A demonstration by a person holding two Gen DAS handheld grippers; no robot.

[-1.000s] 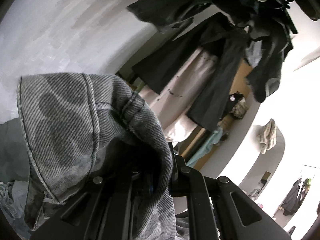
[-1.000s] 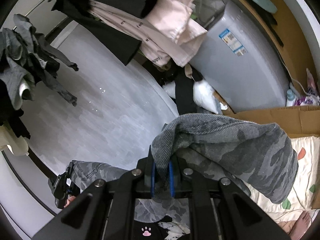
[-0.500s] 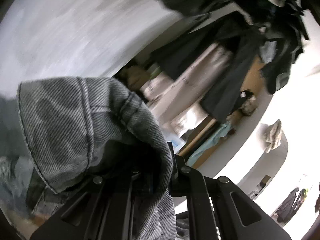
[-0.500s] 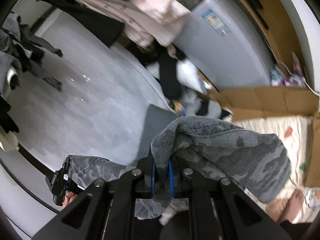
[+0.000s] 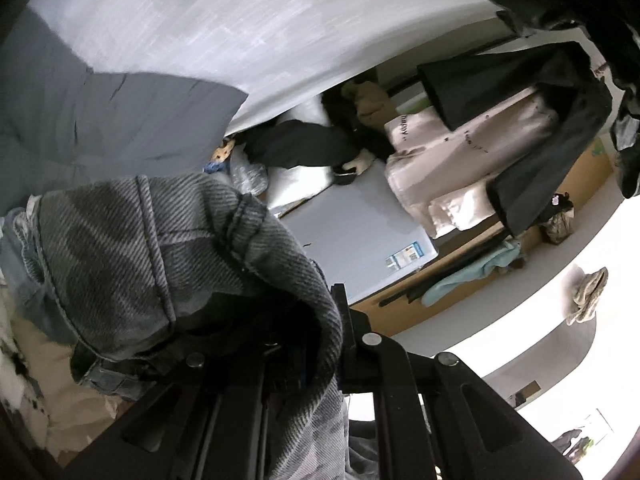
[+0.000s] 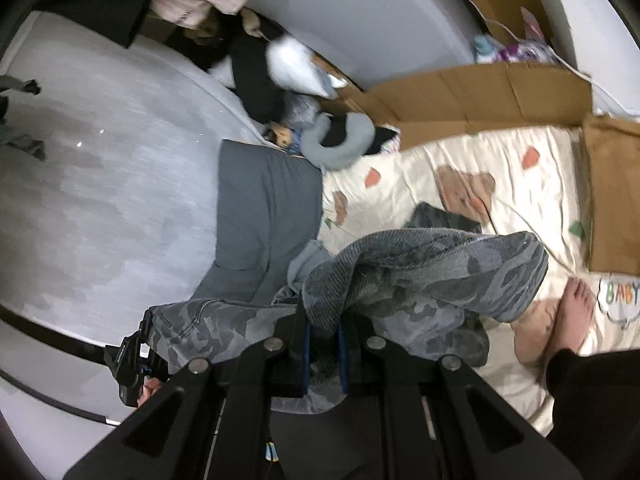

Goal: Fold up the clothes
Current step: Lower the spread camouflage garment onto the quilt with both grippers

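- Garment: grey camouflage denim trousers (image 6: 420, 276), held off the cream printed quilt (image 6: 520, 168) and spanning between the two grippers.
- Right gripper (image 6: 324, 340): jaws closed on a bunched edge of the trousers; the cloth rises between the blue pads and drapes to the right above the quilt.
- Left gripper (image 6: 134, 364): seen from the right wrist view, it clamps the other end of the same edge, out over the grey floor (image 6: 100, 160) beyond the quilt's border.
- In the left wrist view the denim (image 5: 160, 248) folds over the fingers; the jaws look closed on it, but the contact point is buried in cloth.
- Key relation: the held edge runs roughly straight from one gripper to the other; the bulk of the trousers hangs near the right gripper, toward the quilt.
- Judgement: laying the garment flat would call for moving both ends toward the quilt together.
- Hidden: legs and waistband cannot be told apart; motion blur softens both views. A bare foot (image 6: 576, 308) rests on the quilt near the hanging cloth.
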